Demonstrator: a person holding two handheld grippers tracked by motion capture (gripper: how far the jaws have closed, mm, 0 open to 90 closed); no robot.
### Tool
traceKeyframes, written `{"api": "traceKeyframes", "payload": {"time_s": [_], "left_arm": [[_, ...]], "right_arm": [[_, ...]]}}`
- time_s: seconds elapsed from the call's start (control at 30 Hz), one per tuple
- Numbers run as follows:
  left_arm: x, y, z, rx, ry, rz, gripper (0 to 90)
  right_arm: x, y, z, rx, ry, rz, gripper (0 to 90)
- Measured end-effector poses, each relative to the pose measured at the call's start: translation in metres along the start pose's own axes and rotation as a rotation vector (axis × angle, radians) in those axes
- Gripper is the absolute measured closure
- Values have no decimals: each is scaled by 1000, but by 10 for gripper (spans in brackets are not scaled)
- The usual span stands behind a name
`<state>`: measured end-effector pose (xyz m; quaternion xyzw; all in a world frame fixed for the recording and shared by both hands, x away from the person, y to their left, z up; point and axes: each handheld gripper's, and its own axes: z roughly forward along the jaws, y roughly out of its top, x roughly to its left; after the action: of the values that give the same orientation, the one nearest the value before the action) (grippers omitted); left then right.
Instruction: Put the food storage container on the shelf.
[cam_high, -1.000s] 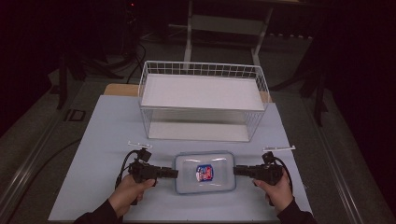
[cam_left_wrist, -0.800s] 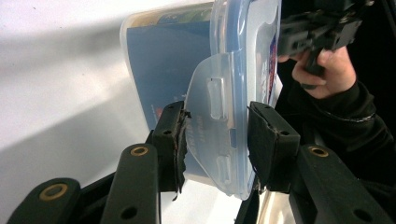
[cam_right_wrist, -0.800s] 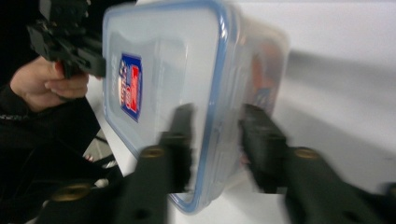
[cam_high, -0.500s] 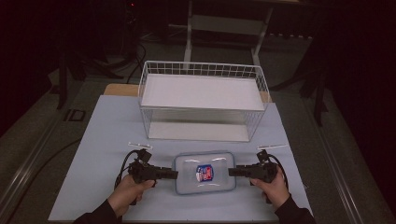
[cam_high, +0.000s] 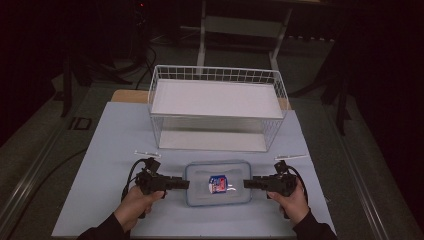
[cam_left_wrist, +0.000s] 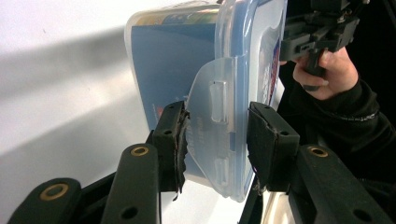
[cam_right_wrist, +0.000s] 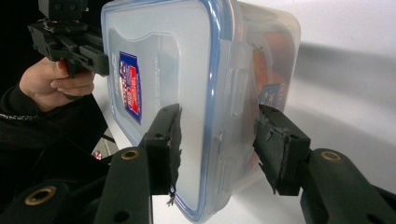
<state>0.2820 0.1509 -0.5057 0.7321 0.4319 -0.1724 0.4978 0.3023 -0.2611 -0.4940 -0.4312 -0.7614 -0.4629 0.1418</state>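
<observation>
A clear plastic container (cam_high: 217, 171) with a blue-rimmed lid and a red-and-blue sticker (cam_high: 217, 184) lies on the white mat near the front edge. My left gripper (cam_high: 186, 184) meets its left end. In the left gripper view the container (cam_left_wrist: 159, 56) stands on edge, and my left gripper (cam_left_wrist: 217, 135) is shut on its side latch flap (cam_left_wrist: 210, 107). My right gripper (cam_high: 246, 183) is at the right end. Its jaws (cam_right_wrist: 217, 135) straddle the lid edge and latch (cam_right_wrist: 238, 79) of the container (cam_right_wrist: 163, 46) and have just been closing, with a gap still showing at the pads.
A white wire basket (cam_high: 217, 75) with a white floor stands behind the container at mid-table. Two thin white strips (cam_high: 147, 153) (cam_high: 291, 157) lie on the mat (cam_high: 110, 150) beside the hands. Dark floor and stands surround the table.
My right hand has shifted slightly left, toward the container's right end. The left hand and the container have stayed put.
</observation>
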Motion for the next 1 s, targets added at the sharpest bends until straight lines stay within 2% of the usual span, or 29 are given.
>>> {"api": "traceKeyframes", "payload": {"time_s": [0.43,0.47,0.5,0.77,1.0], "left_arm": [[-27,29,-24,-65,11,69,585],[-33,36,-29,-77,17,86,585],[-33,36,-29,-77,17,86,586],[-53,67,-48,-120,23,129,585],[-70,102,-66,-159,39,178,585]], "right_arm": [[29,27,-20,-67,-12,-63,520],[33,33,-24,-77,-12,-73,520],[33,33,-24,-77,-12,-73,520],[55,63,-41,-134,-22,-127,521],[70,92,-53,-177,-25,-154,520]]}}
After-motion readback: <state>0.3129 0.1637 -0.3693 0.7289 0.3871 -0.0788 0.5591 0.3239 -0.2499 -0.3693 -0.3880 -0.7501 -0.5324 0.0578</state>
